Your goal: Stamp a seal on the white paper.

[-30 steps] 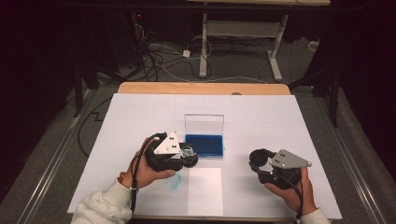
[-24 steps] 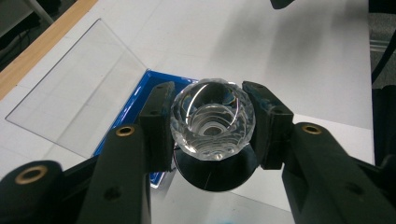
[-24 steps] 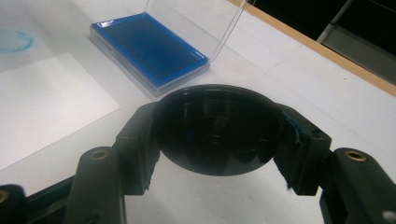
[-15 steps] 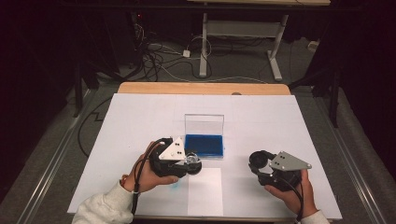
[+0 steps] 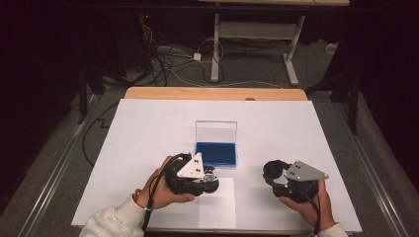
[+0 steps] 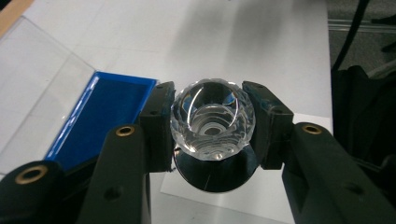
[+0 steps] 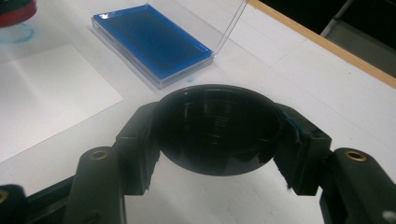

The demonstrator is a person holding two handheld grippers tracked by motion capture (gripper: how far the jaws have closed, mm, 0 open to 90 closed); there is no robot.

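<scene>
left gripper (image 5: 210, 181): clamped on the stamp's (image 6: 212, 120) faceted clear knob; near side of the blue ink pad (image 5: 216, 153)
right gripper (image 5: 271, 172): clamped on black round cap (image 7: 218, 135)
done: cap off; pad case open
left: judging stamp not yet pressed on the paper sheet (image 5: 217, 217)

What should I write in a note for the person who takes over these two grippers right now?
Left gripper: jaws shut on the stamp, gripped by its clear faceted knob, just in front of the ink pad.
Right gripper: jaws shut on a black round cap, held off to the right.
Blue ink pad: mid-table, with its clear lid standing open.
White sheet: near the front edge, looks blank.
Done: the pad's case is open and the cap is apart from the stamp.
Left, probably: press the stamp on the sheet, then put the cap back. I cannot tell whether the stamp is inked.
</scene>
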